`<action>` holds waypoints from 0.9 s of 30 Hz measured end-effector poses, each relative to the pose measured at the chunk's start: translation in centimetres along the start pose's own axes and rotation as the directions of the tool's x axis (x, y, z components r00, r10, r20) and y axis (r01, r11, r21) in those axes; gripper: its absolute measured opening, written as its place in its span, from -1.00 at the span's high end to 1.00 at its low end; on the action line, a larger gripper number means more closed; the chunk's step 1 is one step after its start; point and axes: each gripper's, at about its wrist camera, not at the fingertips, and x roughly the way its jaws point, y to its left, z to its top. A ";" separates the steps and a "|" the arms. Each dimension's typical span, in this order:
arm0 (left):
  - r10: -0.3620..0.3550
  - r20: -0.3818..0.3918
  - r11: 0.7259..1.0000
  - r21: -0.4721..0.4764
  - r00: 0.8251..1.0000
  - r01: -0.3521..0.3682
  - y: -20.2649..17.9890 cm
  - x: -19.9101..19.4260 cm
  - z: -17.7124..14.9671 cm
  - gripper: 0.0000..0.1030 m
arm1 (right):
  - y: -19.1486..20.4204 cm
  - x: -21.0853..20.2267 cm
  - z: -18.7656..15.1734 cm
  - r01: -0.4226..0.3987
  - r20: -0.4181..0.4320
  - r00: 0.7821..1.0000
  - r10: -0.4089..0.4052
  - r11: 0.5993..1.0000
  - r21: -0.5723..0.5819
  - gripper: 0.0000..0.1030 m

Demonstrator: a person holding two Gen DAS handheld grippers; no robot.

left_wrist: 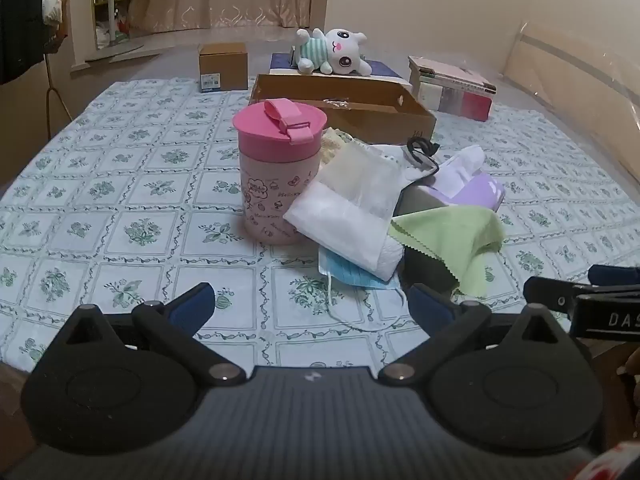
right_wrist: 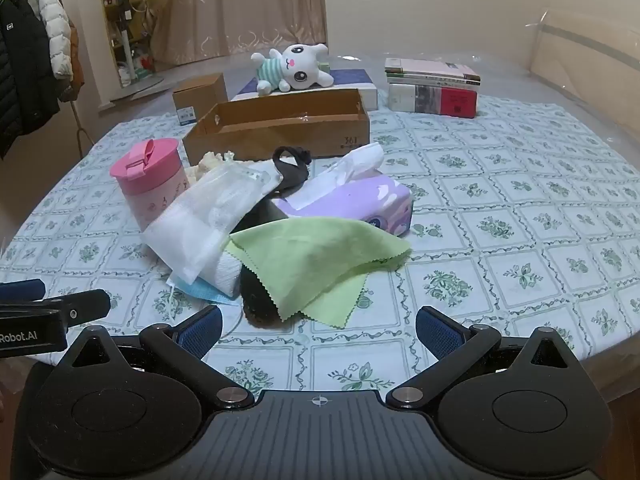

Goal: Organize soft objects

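Right now both of my tongs stand spread as wide as they go with nothing between them: the left tongs [left_wrist: 312, 308] and the right tongs [right_wrist: 318, 328] hover over the near edge of the bench [right_wrist: 520, 216], just short of the heap of soft things. Taking the pink cup [left_wrist: 276, 176] as my landmark, a white packet [left_wrist: 344, 204] leans against its side, a blue face mask [left_wrist: 356, 276] pokes out from under that packet, and a green cloth [right_wrist: 316, 264] drapes over something dark on the side away from the cup, with a purple tissue pack [right_wrist: 360, 204] beyond it. The open cardboard box [right_wrist: 280, 128] sits behind the cup, apparently empty. My worry is the layering: pulling the packet could tip the cup, and the mask's loops may drag neighbours along. The thin cloth could also slip from a shallow pinch.
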 end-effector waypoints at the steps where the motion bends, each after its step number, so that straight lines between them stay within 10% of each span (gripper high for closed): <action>1: -0.006 -0.002 1.000 -0.007 1.000 0.006 0.0 0.0 0.0 -0.98 | 0.1 0.0 0.0 0.004 0.000 1.000 -0.004 1.000 -0.003 -0.98; 27: -0.035 -0.005 0.999 -0.035 0.999 0.035 0.3 0.0 -0.4 -0.92 | 0.2 0.2 -0.2 -0.012 0.006 1.000 0.012 1.000 0.009 -0.98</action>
